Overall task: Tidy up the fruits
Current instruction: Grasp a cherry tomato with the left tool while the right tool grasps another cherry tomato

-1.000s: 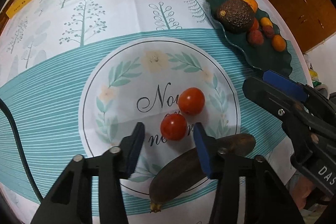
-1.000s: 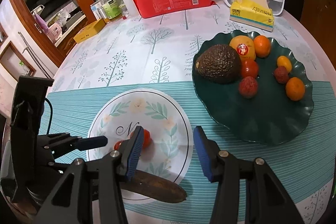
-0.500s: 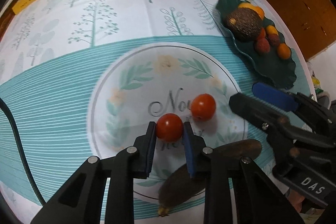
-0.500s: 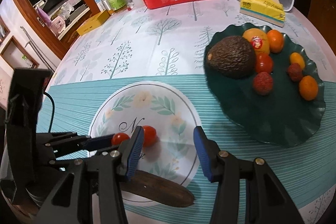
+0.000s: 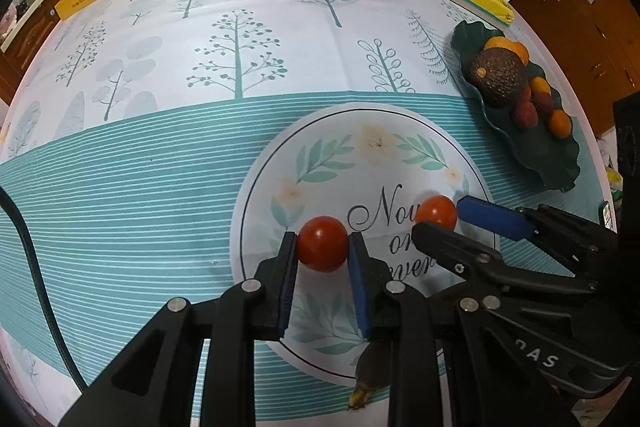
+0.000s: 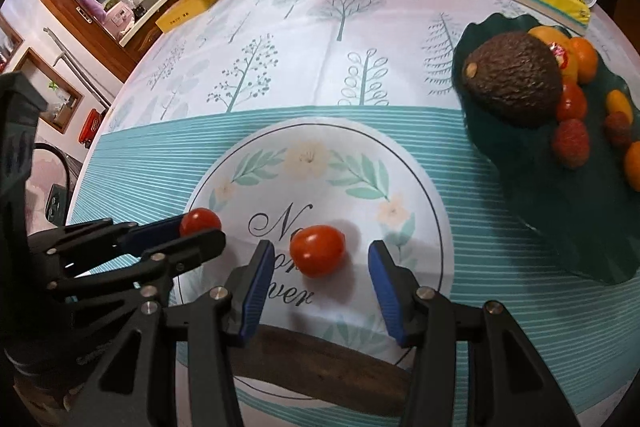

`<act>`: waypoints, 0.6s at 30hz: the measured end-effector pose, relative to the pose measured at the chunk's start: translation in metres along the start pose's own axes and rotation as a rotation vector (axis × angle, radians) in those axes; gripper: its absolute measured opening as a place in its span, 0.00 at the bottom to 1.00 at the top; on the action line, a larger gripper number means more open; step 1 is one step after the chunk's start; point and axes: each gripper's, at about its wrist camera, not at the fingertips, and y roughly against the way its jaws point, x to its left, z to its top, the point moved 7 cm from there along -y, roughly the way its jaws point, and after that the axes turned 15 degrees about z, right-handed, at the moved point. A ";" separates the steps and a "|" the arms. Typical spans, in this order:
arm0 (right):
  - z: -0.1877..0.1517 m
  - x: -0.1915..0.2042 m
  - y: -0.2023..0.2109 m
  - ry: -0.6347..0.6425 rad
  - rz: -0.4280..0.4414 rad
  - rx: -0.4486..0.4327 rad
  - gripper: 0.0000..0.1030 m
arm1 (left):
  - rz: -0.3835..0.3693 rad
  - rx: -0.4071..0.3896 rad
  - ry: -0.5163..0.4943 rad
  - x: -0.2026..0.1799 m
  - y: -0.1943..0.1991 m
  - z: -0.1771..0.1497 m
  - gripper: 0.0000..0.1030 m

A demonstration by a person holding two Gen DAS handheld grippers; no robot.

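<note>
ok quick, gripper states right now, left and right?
Left gripper: shut on a cherry tomato.
Right gripper: open, jaws either side of the second cherry tomato on the tablecloth, not touching it.

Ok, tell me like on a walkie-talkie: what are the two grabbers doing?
Left gripper shut on one cherry tomato. Right gripper open, straddling second tomato, not touching. Green plate has room. Nothing in the way.

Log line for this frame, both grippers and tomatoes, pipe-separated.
left gripper: shut on tomato | right gripper: open around second tomato | green plate: other fruit
</note>
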 end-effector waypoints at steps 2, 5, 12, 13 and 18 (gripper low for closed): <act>0.000 0.002 -0.004 0.007 0.002 0.010 0.40 | 0.001 -0.002 0.002 0.002 0.001 -0.001 0.22; 0.001 0.003 -0.007 0.020 -0.013 0.017 0.30 | 0.003 -0.004 0.006 0.004 0.001 -0.001 0.22; 0.001 0.007 -0.004 0.048 -0.022 0.006 0.28 | 0.007 -0.015 0.000 0.003 0.005 0.002 0.22; 0.001 0.008 -0.002 0.053 -0.021 0.001 0.28 | 0.008 -0.019 -0.003 0.001 0.007 0.003 0.22; 0.008 0.014 0.021 0.082 -0.029 -0.048 0.28 | 0.001 -0.050 -0.015 -0.010 0.025 0.013 0.22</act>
